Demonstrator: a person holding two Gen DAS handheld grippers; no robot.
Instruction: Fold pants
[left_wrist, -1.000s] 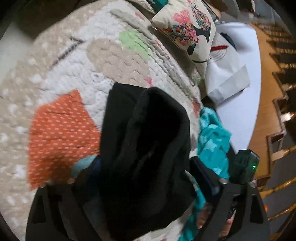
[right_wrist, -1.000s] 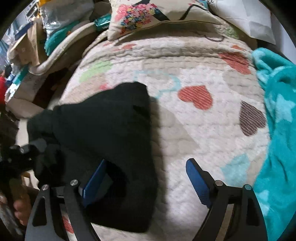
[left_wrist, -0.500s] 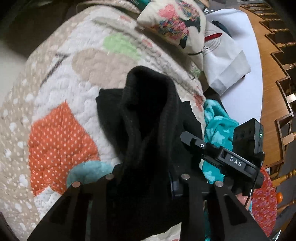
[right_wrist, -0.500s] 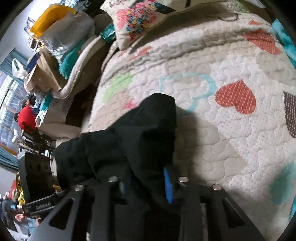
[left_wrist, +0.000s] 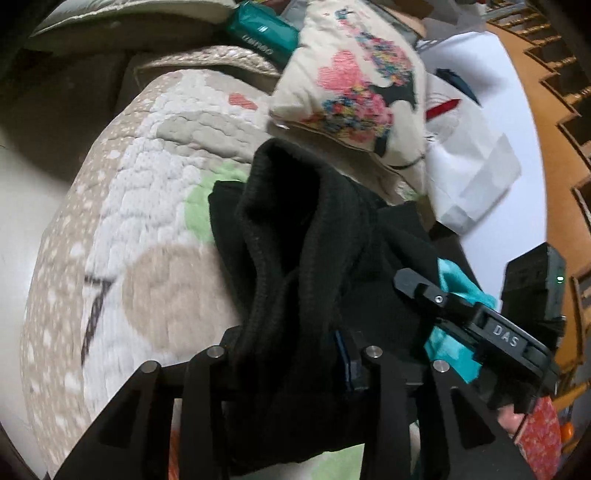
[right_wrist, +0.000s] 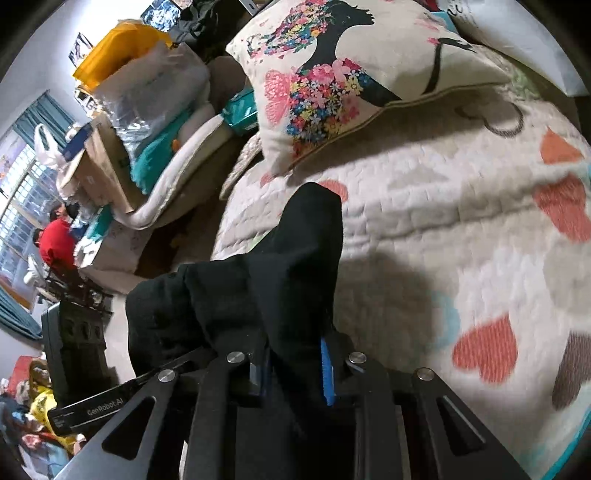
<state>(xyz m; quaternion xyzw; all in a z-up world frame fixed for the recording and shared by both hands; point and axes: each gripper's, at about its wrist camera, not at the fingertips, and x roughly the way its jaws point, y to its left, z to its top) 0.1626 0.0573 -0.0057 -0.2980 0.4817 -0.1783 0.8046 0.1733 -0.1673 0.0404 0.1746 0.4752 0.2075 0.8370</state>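
Both of your tongs tilt down toward the bed and each has a bunch of the black pants (left_wrist: 295, 258) clamped in it. The left tongs (left_wrist: 291, 354) have just been opening a touch, with a ribbed, rolled edge of the fabric between the pads; that fold rises from the jaws toward 12 o'clock in the left wrist view. The right tongs (right_wrist: 295, 369) have just been closing, and black cloth fills the gap beside the blue pad (right_wrist: 327, 373); a peaked flap of the pants stands up from them toward 12 o'clock in the right wrist view, while the rest sags toward 9 o'clock.

The pants hang between the two tongs above the heart-patterned quilt (right_wrist: 461, 229), their long axis running from one gripper across to the other. In the left wrist view the right tongs show at 4 o'clock, with a teal blanket (left_wrist: 454, 339) behind them. A floral cushion (right_wrist: 351, 77) lies on the quilt at 12 o'clock, apart from the pants.
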